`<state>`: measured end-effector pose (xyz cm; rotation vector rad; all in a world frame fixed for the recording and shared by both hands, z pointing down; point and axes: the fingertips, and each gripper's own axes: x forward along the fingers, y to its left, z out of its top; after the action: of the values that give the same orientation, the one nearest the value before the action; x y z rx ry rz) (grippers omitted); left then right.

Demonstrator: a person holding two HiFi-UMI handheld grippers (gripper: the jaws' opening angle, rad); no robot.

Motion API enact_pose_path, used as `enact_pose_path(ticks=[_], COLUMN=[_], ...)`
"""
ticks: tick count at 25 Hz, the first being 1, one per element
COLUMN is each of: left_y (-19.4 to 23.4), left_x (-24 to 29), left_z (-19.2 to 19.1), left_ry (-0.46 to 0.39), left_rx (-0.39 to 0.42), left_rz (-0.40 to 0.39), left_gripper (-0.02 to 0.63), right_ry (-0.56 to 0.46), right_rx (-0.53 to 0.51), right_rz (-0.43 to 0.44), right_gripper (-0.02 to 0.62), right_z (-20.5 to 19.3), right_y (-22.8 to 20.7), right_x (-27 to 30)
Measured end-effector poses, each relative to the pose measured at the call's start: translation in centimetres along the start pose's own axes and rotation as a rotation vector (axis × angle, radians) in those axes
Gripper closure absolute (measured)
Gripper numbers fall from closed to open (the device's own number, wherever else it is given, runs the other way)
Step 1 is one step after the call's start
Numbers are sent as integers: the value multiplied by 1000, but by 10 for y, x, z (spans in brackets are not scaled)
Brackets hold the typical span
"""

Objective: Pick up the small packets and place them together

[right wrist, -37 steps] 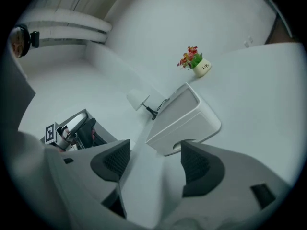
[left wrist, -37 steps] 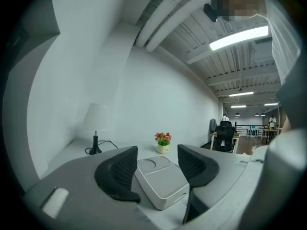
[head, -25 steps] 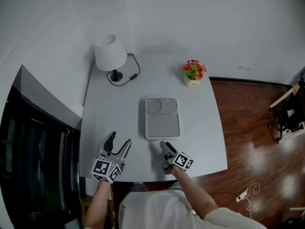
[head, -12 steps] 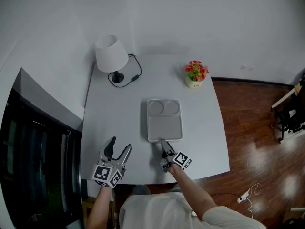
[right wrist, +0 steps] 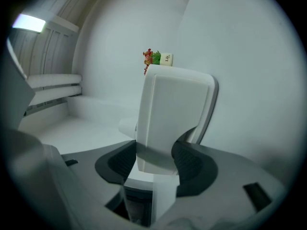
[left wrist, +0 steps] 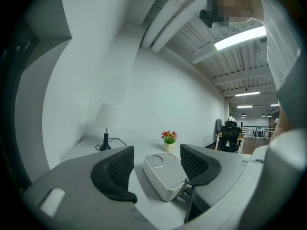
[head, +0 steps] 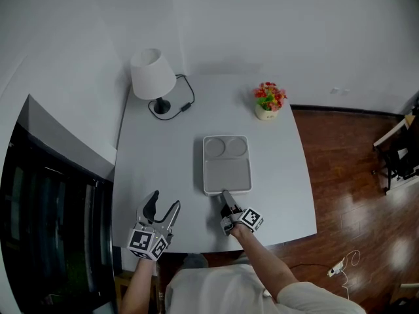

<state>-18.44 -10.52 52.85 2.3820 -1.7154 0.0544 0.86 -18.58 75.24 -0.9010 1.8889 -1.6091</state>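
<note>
- Table [head: 163, 156]: plain pale grey-white all over.
- Tray [head: 226, 172], mid-table: light grey, no pattern.
- Lamp [head: 152, 74], far left: white shade, black base and cord.
- Flowers [head: 269, 95], far right: red, yellow and green; pot [head: 264, 113] cream.
- Floor [head: 353, 195], right: glossy reddish-brown wood planks.
- Left gripper [head: 165, 200], near left: grey body, black mesh-textured pads [left wrist: 117, 169], cube of black-and-white square markers.

Hardly any writing to be found. The small flower pot [right wrist: 166, 59], at about one o'clock from the white tray [head: 226, 169], carries a dark scrawl on its side, too small to read. The left marker cube [head: 145, 243] and right marker cube [head: 249, 219] bear only black-and-white square patterns.
</note>
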Motion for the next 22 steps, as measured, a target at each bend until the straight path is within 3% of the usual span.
enact_pose_path(ticks=[18, 20, 22], left_y=[-9, -8, -8], left_x=[-6, -6, -6], left_z=[-6, -5, -5], left_ry=[11, 8, 8], left_rx=[30, 28, 27], left_rz=[-15, -13, -14], left_gripper=[302, 304, 304], right_ry=[-45, -40, -33], right_rx=[60, 43, 34], right_rz=[-13, -19, -20], right_gripper=[382, 434, 434], right_z=[-5, -7, -11], right_y=[-2, -6, -6], right_x=[-13, -17, -22])
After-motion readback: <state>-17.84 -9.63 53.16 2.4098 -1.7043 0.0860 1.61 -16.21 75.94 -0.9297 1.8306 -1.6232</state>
